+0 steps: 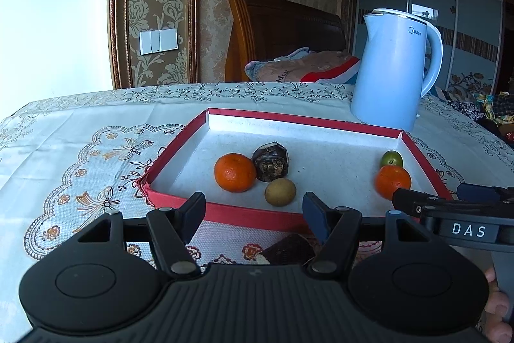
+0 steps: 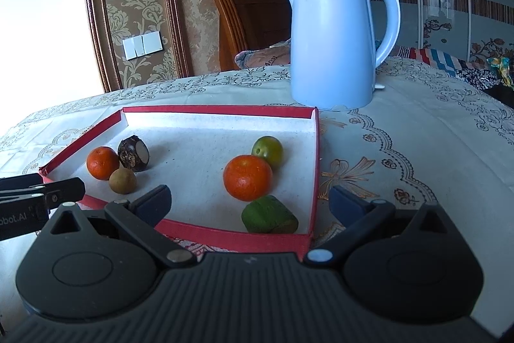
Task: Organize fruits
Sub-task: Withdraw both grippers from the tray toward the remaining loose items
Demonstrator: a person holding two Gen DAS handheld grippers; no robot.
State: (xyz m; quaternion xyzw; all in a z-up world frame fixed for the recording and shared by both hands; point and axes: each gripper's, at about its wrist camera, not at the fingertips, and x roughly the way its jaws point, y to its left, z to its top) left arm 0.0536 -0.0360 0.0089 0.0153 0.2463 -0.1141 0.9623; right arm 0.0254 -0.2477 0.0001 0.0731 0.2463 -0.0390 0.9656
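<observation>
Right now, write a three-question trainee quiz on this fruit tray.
1. How many oranges lie in the red tray?
2. True or false: the left tongs grip a fruit.
3. What stands behind the tray: A kettle, B bowl, C bottle?

Key:
1. Two: one orange beside the dark fruit and the tan fruit, another orange between the round green fruit and the green chunk.
2. False: open, empty.
3. A.
</observation>
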